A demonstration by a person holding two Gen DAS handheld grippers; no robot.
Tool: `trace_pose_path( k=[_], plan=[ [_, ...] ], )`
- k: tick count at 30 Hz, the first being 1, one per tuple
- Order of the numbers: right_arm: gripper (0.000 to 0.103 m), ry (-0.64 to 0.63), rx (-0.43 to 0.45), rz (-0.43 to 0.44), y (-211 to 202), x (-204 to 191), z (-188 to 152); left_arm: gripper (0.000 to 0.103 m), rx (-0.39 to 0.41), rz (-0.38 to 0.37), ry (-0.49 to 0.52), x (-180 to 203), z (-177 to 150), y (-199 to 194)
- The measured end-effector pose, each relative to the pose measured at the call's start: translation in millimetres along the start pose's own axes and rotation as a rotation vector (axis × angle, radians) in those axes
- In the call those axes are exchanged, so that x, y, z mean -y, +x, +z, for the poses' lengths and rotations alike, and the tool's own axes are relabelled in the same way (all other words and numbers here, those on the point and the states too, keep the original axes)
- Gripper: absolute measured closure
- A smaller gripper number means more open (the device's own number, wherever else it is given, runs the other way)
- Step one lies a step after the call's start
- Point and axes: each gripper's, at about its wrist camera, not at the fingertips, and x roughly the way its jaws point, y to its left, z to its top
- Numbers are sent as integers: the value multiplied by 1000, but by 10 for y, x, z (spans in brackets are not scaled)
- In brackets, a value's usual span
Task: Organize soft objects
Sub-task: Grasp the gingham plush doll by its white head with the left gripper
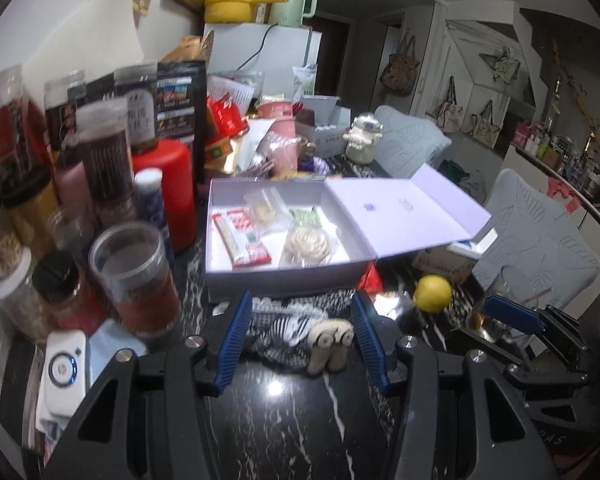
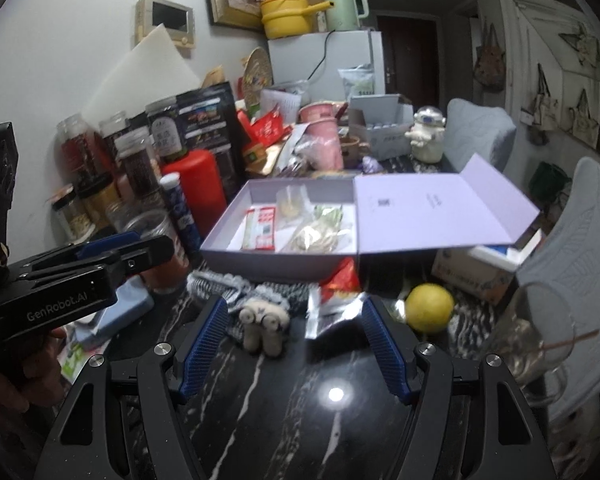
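A small cream plush doll [image 1: 329,342] in a black-and-white checked dress lies on the black marble table [image 1: 292,420], feet toward me. My left gripper [image 1: 302,297] is open, its blue pads [image 1: 236,340] standing either side of the doll without pressing it. In the right wrist view the same doll [image 2: 262,320] lies between the fingers of my open right gripper [image 2: 295,301], beside a silver foil wrapper [image 2: 332,314]. Behind the doll stands an open lilac box [image 1: 284,276] with snack packets inside, its lid folded out to the right. The left gripper [image 2: 140,248] reaches in from the left.
Several jars and bottles [image 1: 136,280] crowd the left of the table, with a white power bank [image 1: 62,368] near the edge. A lemon [image 2: 429,308] and a glass [image 2: 540,332] sit at the right. Grey padded chairs [image 1: 540,240] stand beyond.
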Motion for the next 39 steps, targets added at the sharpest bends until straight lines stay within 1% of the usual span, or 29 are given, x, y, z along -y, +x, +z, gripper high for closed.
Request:
trace_pose_path(
  k=[4, 6, 10, 15, 19, 21, 23, 27, 33, 39],
  plan=[
    [33, -4, -39, 29, 130, -33, -129, 52, -34, -4, -33, -84, -126, 66],
    [33, -11, -69, 35, 230, -33, -206, 52, -51, 1, -34, -112, -168, 108],
    [33, 16, -111, 42, 379, 33, -338, 52, -78, 29, -43, -183, -285, 208],
    [33, 6, -136, 20, 518, 71, -425, 52, -125, 10, -76, -276, -423, 344],
    [33, 12, -161, 34, 653, 103, -451, 52, -159, 0, -130, -352, -494, 449],
    [33, 14, -172, 34, 705, 122, -457, 52, -184, -4, -142, -350, -496, 490],
    [33, 17, -182, 33, 753, 152, -467, 52, -189, -6, -139, -318, -482, 512],
    [33, 23, -194, 21, 811, 241, -476, 52, -169, -4, -110, -196, -412, 554],
    [33, 42, -201, -11, 853, 438, -469, 52, -164, -31, -63, 75, -297, 752],
    [33, 94, -215, -41, 845, 679, -481, 52, -203, -52, -21, 303, -301, 1040]
  ],
)
